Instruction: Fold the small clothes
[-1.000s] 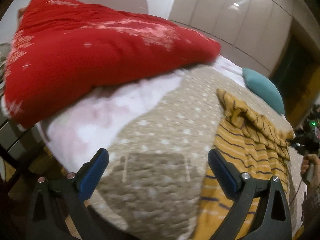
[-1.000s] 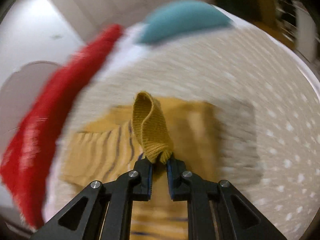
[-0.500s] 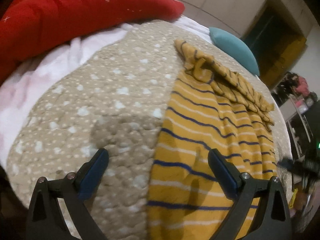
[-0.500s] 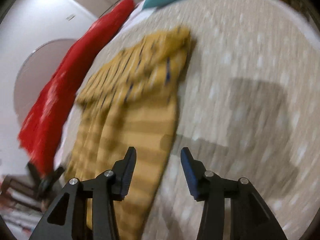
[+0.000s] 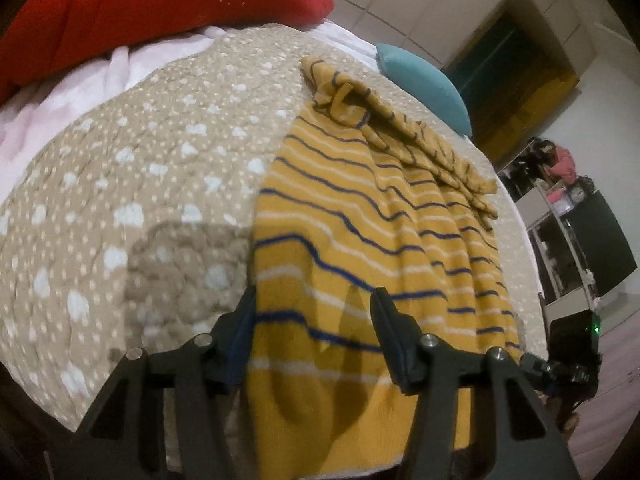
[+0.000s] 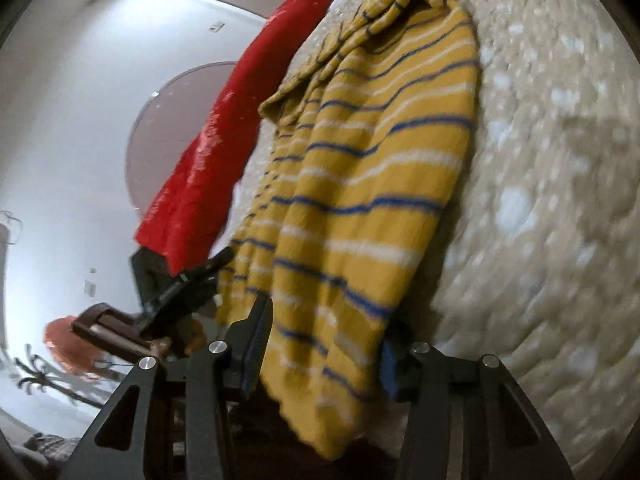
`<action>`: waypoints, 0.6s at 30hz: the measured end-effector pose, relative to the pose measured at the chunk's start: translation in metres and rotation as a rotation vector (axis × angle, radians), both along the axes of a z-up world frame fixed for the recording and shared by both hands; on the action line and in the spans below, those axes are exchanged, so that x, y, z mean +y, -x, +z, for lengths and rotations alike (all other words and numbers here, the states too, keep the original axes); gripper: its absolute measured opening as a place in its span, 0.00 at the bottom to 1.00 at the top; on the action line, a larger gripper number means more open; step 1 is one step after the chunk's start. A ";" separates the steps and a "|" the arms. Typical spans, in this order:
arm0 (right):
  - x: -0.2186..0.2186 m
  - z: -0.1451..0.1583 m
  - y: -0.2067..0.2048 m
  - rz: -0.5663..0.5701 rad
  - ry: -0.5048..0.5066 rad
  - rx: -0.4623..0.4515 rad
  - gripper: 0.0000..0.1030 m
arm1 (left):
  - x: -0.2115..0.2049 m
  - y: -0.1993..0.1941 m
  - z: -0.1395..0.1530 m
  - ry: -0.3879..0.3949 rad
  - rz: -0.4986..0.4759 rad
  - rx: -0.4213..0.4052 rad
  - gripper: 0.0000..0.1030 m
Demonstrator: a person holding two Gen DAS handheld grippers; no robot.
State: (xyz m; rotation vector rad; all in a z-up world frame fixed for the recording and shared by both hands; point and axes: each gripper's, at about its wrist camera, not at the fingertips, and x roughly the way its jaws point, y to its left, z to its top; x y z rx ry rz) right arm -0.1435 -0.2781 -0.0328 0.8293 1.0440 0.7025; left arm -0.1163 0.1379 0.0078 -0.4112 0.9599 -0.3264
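One sweater, mustard with blue and white stripes, is lying spread on one beige dotted quilt, its hem hanging slightly over the near edge and its sleeves bunched across the far end. Two grippers are working at that hem. The left gripper is closing, its two jaws straddling the sweater's left bottom corner; cloth is lying between them, but the pads are not yet pressing on it. The right gripper is standing half spread at the opposite corner, with the hem draping between its two jaws and no pinch showing, though blur is softening that view. The left gripper is also showing in the right wrist view, dark, just beside the sweater's far edge. One red pillow is resting at the head of the quilt on pale pink bedding, and one teal cushion is sitting beyond the sleeves. A dark cabinet is standing at the right, well apart from the bed. Nothing is lying on the sweater's body.
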 end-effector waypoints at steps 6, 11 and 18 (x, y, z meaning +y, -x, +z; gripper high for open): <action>0.026 -0.010 0.020 -0.033 0.050 0.022 0.21 | -0.021 0.009 0.002 -0.113 0.028 0.008 0.24; 0.004 0.006 0.021 -0.112 0.057 0.009 0.09 | -0.007 0.019 0.024 -0.080 0.110 0.025 0.07; -0.051 0.056 0.082 -0.147 0.087 -0.096 0.08 | -0.008 0.095 0.065 0.022 0.064 -0.061 0.07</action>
